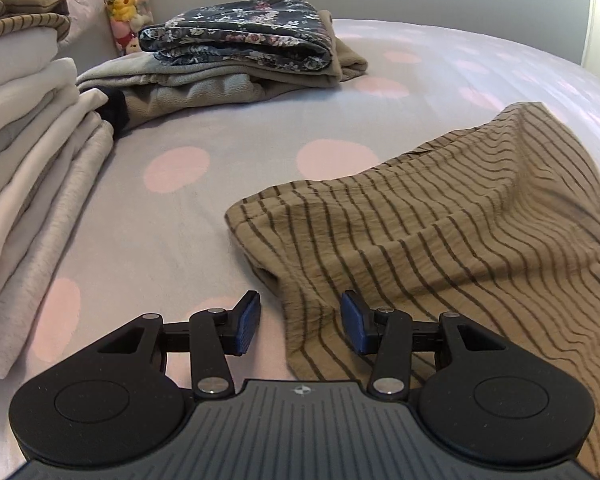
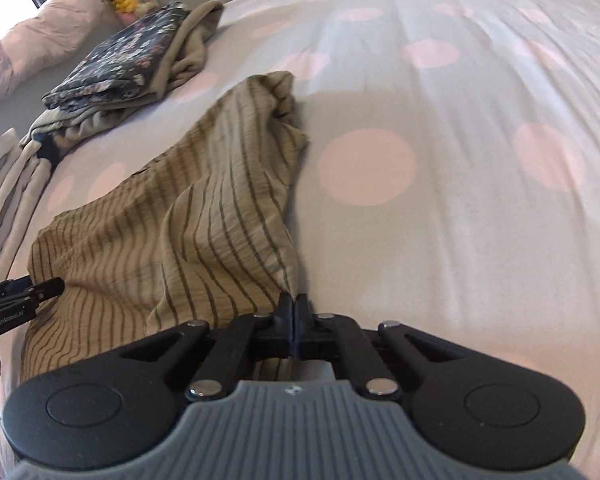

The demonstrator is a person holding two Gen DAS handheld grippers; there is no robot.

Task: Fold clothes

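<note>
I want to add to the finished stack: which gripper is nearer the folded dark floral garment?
Left. The left gripper faces the folded dark floral garment across open sheet; the right gripper sits farther off.

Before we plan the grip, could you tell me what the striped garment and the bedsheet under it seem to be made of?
Striped garment: probably a thin crinkled woven cotton or linen blend; matte, puckered, drapes in soft folds. Bedsheet: likely smooth cotton, matte, with fine creases.
</note>
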